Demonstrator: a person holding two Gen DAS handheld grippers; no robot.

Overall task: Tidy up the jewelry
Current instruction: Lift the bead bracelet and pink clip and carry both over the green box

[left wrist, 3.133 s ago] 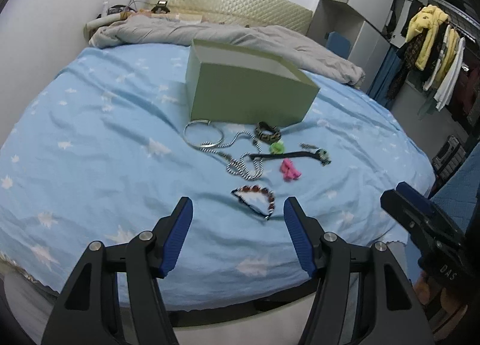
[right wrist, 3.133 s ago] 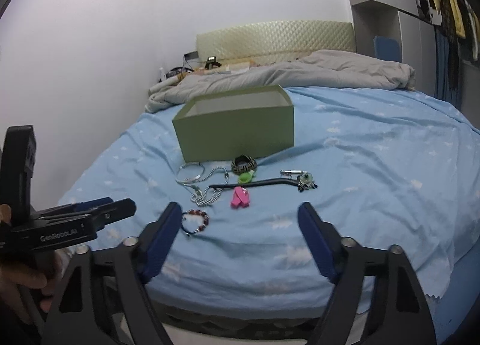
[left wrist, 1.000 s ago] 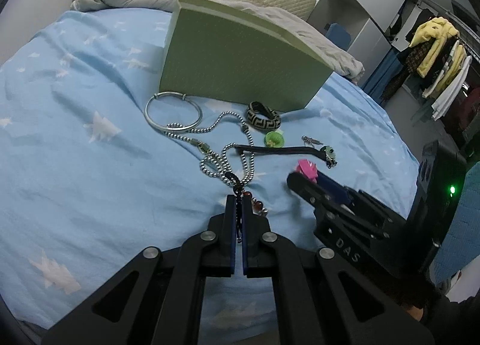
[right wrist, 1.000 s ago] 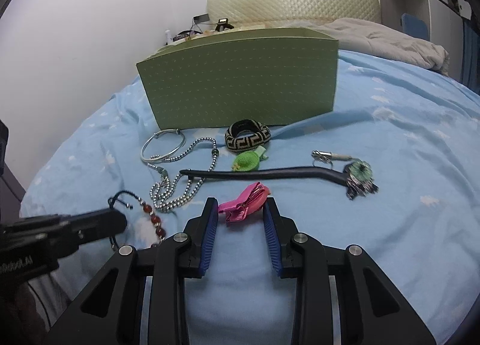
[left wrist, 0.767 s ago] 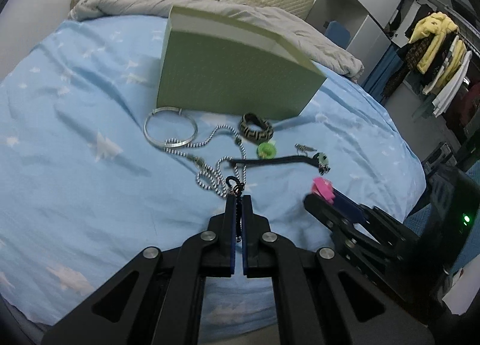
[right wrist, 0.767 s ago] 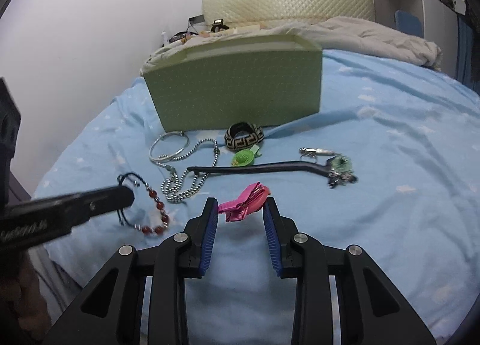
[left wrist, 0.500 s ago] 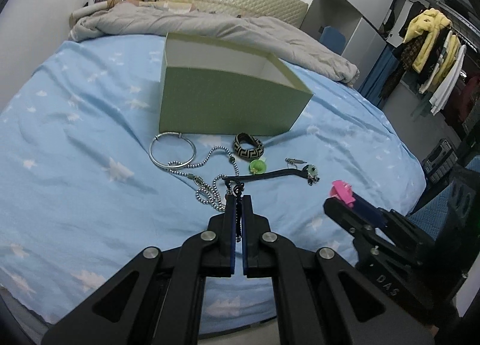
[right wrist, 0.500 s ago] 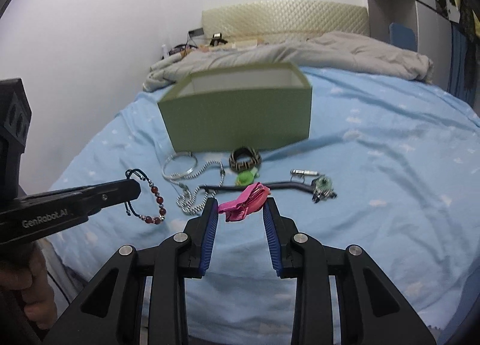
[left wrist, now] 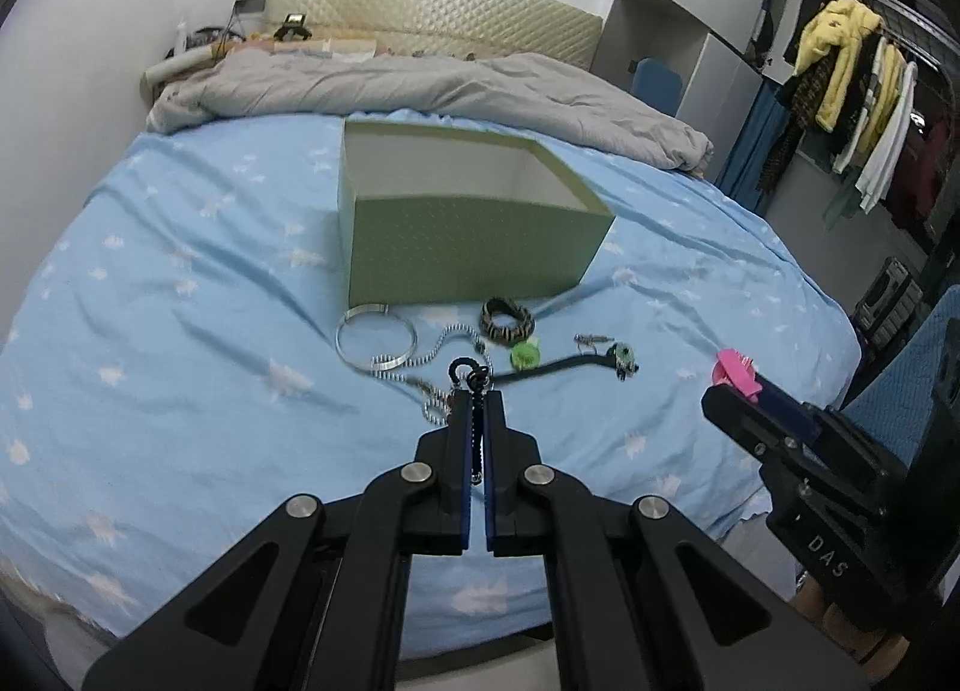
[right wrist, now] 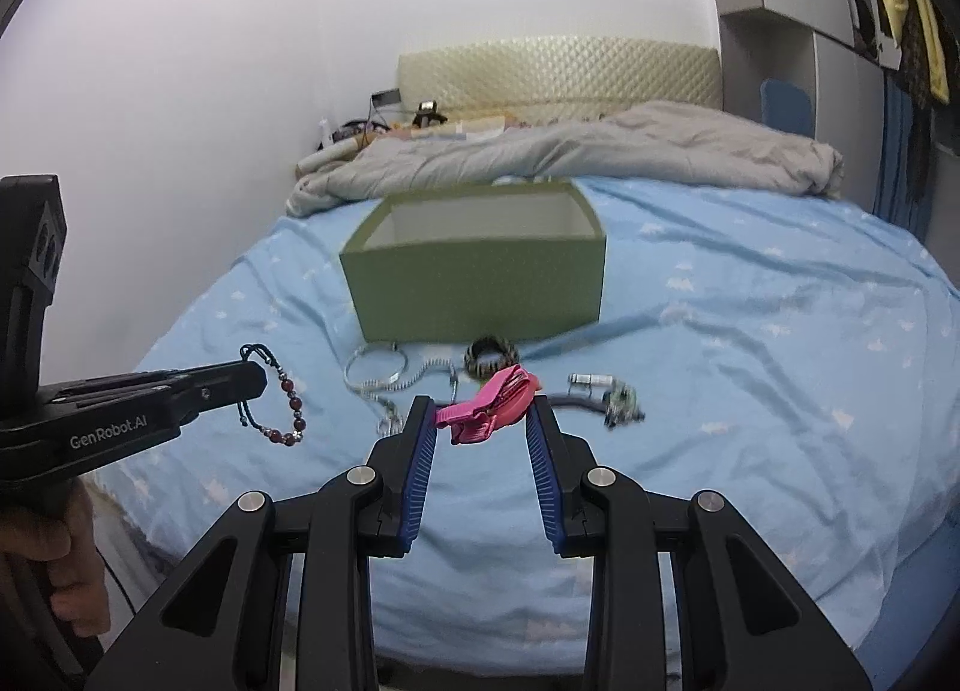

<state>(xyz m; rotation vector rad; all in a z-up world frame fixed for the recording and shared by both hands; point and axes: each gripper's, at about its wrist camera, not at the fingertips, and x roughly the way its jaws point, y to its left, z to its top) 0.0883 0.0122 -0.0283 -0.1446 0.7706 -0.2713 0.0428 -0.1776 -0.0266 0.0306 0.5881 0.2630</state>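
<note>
The left gripper (left wrist: pixel 477 409) pinches the cord of the beaded bracelet (right wrist: pixel 282 409) and the right gripper (right wrist: pixel 480 421) clamps the pink clip (right wrist: pixel 489 403), both probably for carrying to the open green box (right wrist: pixel 480 283) at centre frame

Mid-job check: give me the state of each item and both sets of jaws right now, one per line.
Left gripper: shut on beaded bracelet, lifted off the bed.
Right gripper: shut on pink hair clip, lifted.
Green box: open, upright, no items visible inside.
Silver bangle, patterned bracelet, black cord: lying on the bed sheet.
</note>
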